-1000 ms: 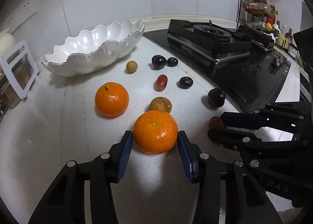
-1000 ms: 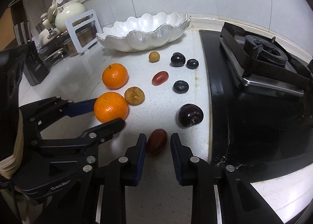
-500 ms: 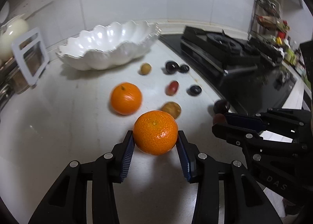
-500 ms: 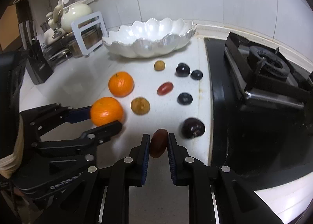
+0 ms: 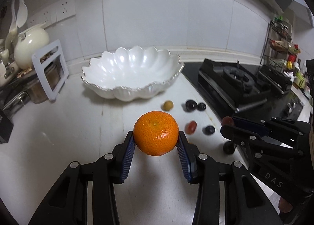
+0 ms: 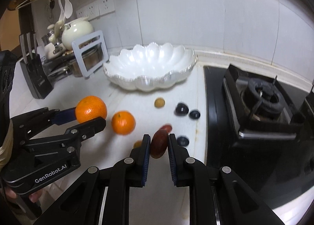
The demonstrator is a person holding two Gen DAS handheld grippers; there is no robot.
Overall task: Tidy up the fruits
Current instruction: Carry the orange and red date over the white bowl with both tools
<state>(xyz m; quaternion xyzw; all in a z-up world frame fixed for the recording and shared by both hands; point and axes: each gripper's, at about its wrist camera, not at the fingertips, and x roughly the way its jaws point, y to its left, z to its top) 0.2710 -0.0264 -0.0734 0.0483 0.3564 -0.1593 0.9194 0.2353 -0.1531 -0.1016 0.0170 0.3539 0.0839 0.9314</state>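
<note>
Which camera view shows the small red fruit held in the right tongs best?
The right wrist view: the red fruit sits centered and close between the pads. In the left wrist view only its tip peeks from the right tongs.

The mandarin [image 5: 156, 135] is bright orange with a dimpled skin; a second orange mandarin [image 6: 123, 122] matches it. The oval fruit [image 6: 159, 143] is dark red-brown. The scalloped bowl [image 5: 129, 71] is pearly white with a silvery rim. The grapes [image 6: 182, 109] are near-black, the small round fruit [image 6: 159, 103] tan-yellow. The countertop [image 5: 58, 126] is white, the stove [image 6: 261, 95] black.
</note>
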